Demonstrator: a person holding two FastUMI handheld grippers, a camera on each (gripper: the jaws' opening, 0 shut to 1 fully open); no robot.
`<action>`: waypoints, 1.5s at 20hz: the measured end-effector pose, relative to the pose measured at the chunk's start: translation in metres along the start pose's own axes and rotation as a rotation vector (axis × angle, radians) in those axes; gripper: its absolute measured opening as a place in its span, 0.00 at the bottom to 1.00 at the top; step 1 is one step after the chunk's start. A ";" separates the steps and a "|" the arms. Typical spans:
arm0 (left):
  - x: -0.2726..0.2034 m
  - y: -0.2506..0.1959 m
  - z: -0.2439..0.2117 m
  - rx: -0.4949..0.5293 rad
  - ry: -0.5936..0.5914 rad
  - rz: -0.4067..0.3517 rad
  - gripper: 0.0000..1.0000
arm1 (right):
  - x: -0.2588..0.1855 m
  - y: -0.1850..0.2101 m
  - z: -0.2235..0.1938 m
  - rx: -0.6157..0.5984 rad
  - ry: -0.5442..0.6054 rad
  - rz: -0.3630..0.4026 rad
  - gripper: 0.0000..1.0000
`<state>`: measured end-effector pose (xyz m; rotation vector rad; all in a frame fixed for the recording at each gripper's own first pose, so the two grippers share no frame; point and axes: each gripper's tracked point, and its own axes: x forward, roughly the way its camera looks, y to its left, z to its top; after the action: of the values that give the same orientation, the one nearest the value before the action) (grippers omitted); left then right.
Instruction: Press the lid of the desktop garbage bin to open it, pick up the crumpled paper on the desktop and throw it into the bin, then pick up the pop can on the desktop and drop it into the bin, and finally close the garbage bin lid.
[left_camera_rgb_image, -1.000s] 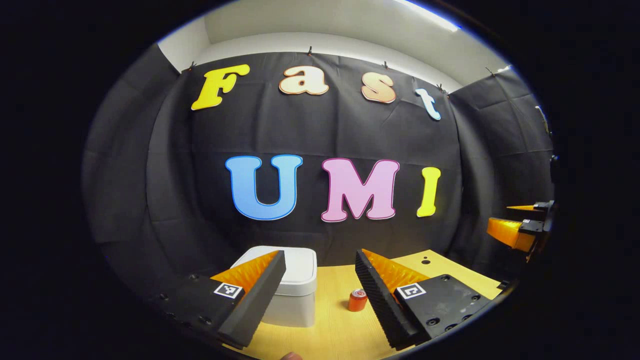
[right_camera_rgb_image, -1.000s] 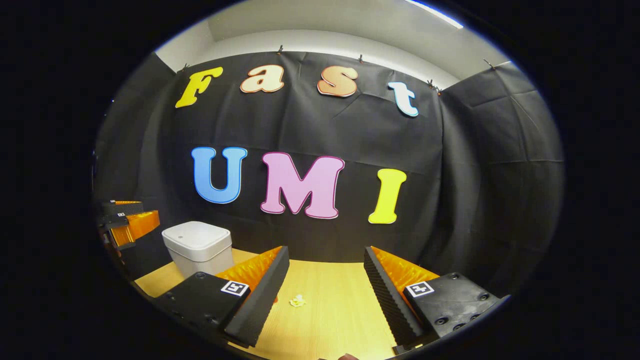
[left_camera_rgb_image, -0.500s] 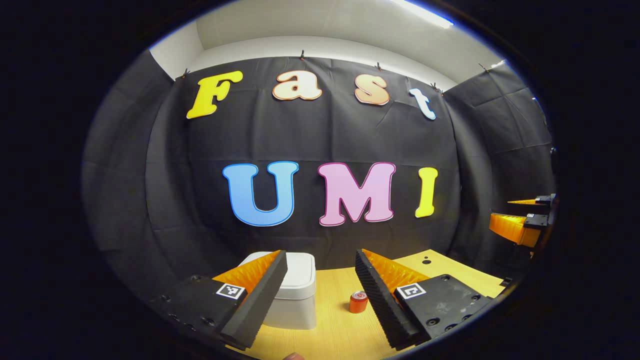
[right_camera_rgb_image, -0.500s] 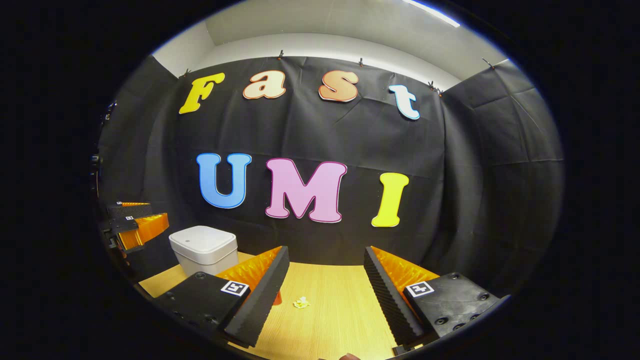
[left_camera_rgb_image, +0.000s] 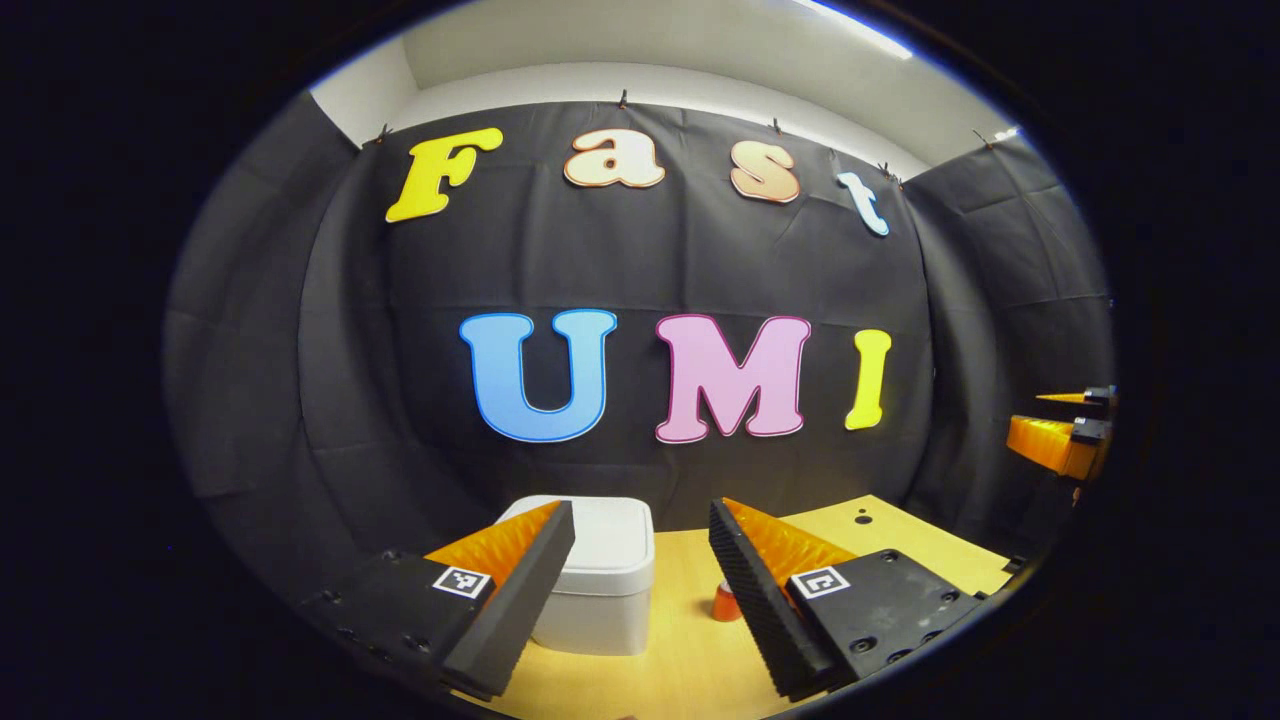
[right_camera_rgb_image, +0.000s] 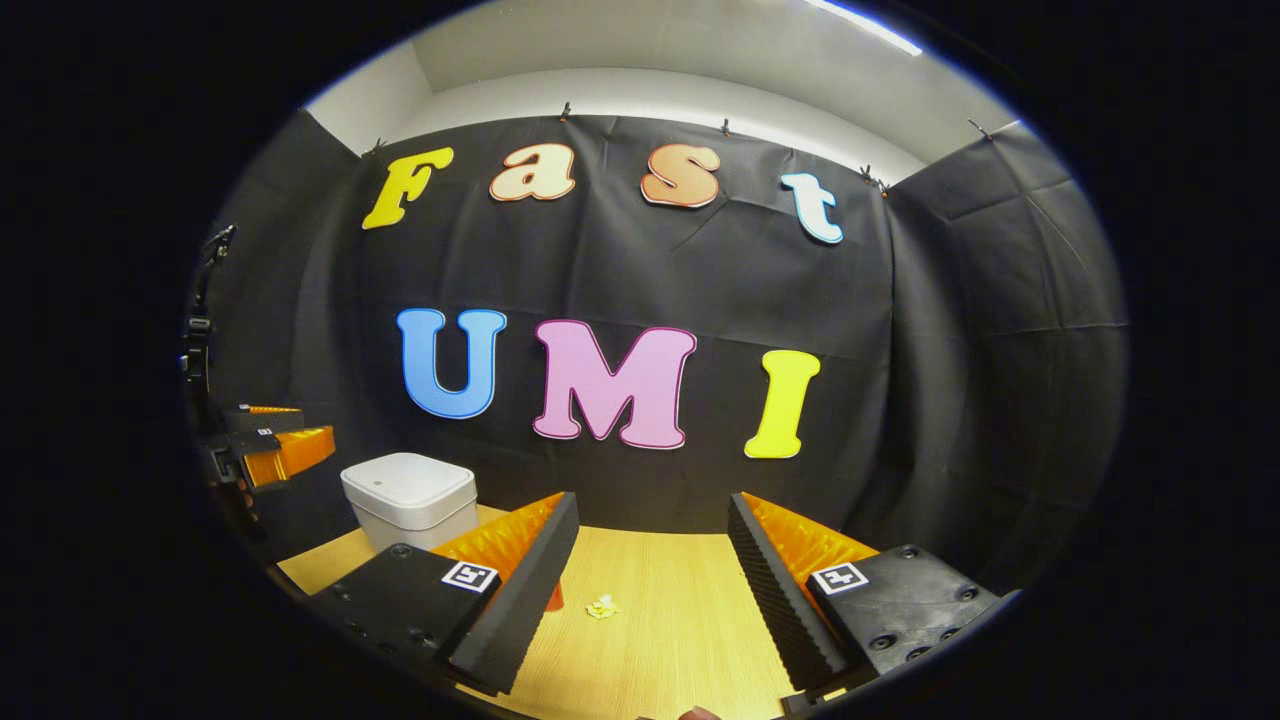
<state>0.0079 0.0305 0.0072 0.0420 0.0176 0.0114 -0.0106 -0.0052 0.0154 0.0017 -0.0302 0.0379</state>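
In the left gripper view, the left hand-held gripper (left_camera_rgb_image: 640, 520) hovers above the wooden tabletop (left_camera_rgb_image: 900, 545) with its fingers spread wide and nothing between them. The white garbage bin (left_camera_rgb_image: 610, 575) stands just beyond its left finger, lid down, and the red pop can (left_camera_rgb_image: 724, 603) peeks out beside its right finger. In the right gripper view, the right hand-held gripper (right_camera_rgb_image: 652, 515) is likewise wide open and empty; the crumpled paper (right_camera_rgb_image: 601, 606) lies on the tabletop between its fingers, with the bin farther left.
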 end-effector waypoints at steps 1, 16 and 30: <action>0.001 0.004 0.002 0.008 -0.003 0.000 0.85 | 0.000 0.000 0.000 -0.003 0.000 -0.002 0.98; 0.089 0.050 -0.036 -0.028 0.223 -0.133 0.07 | 0.022 0.011 0.003 -0.039 -0.016 0.039 0.97; 0.166 0.087 -0.145 -0.141 0.662 0.007 0.07 | 0.170 -0.002 -0.079 0.030 0.132 0.232 0.98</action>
<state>0.1708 0.1252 -0.1373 -0.1046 0.6779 0.0331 0.1620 -0.0002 -0.0580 0.0259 0.1024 0.2705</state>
